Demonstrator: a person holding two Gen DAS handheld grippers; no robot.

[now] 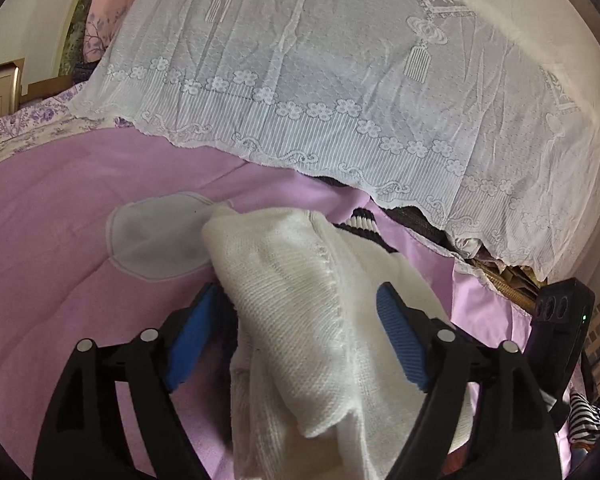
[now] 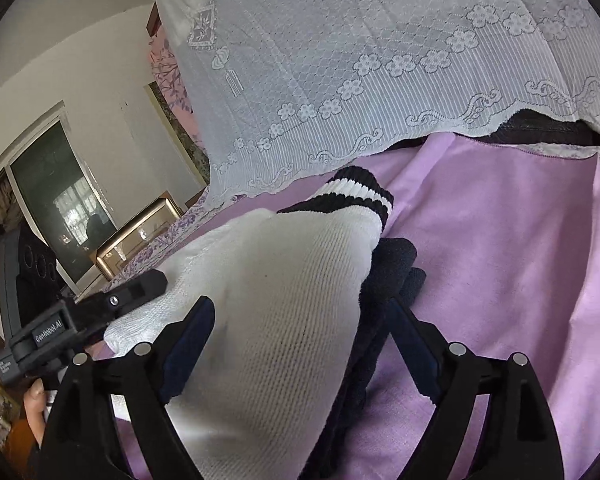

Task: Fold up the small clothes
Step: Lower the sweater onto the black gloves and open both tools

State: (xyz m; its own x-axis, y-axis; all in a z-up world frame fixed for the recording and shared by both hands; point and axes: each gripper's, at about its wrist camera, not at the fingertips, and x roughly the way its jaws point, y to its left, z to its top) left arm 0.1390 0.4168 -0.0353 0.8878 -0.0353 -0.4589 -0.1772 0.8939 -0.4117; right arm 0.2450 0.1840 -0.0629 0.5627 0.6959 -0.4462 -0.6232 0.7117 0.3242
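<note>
A white lace cover (image 1: 340, 80) is draped behind the work area on the bed, over a pink quilt (image 1: 60, 220). The white knitted garment (image 1: 300, 300), with black-striped cuff (image 2: 356, 192), is bunched on the quilt between both claws. The left claw (image 1: 296, 340) is spread wide around it; the right claw (image 2: 300, 344) likewise, its blue pads partly hidden. A dark cloth (image 2: 396, 268) is tucked beneath, hard to identify.

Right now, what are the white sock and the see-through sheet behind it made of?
The white sock looks like soft knitted cotton or a blend: ribbed stitches, matte, stretchy black-striped cuff. The sheet looks like thin white lace, probably synthetic: netted holes, woven flowers, scalloped edge.
</note>
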